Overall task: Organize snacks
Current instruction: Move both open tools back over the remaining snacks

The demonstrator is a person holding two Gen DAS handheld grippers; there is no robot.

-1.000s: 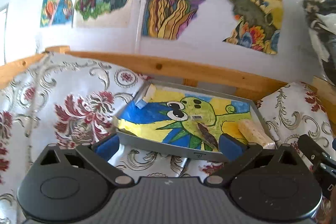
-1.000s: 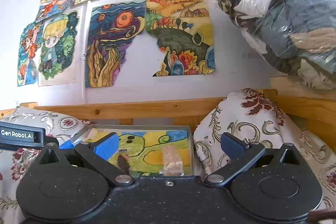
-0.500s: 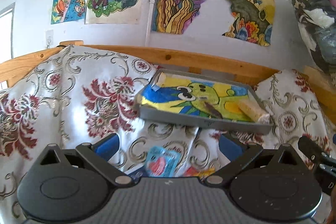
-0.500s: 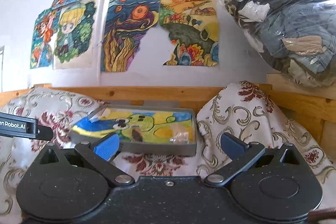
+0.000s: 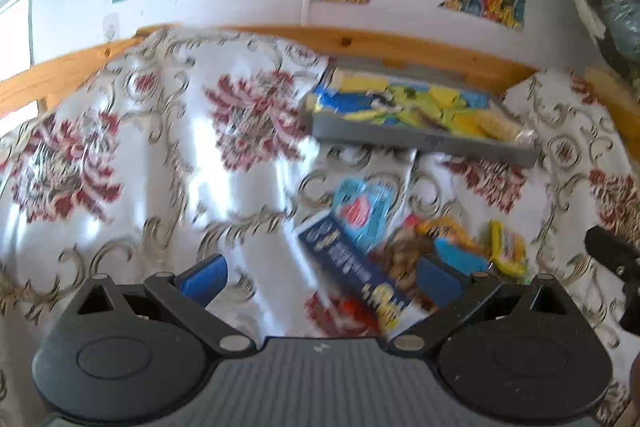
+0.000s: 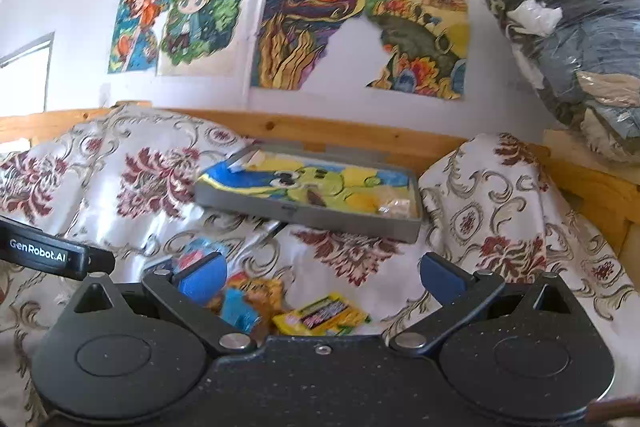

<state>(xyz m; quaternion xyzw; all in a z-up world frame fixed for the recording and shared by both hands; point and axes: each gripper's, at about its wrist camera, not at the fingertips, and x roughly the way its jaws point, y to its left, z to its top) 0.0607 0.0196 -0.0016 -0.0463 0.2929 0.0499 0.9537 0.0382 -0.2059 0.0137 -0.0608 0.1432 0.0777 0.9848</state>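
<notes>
A floral cloth (image 5: 160,155) covers the surface, with a broad bare stretch of it on the left side and a wooden rail (image 6: 352,135) bounding it at the back under a wall of coloured drawings (image 6: 320,27). The left gripper (image 5: 320,279) is spread wide and empty, hanging above a dark blue snack box (image 5: 352,267) that lies tilted on the cloth, with a light blue packet (image 5: 362,211) touching its far end and an orange packet (image 5: 444,231) and a yellow packet (image 5: 506,247) just to the right. Beyond them the grey tray (image 5: 420,141) holds a pale wrapped snack (image 5: 500,131) at its right end. The left view is blurred; the right view is sharper and shows the yellow packet's (image 6: 324,315) dark label. The right gripper (image 6: 322,275) is also splayed open and empty, with the bagged clothes (image 6: 572,39) at far right
</notes>
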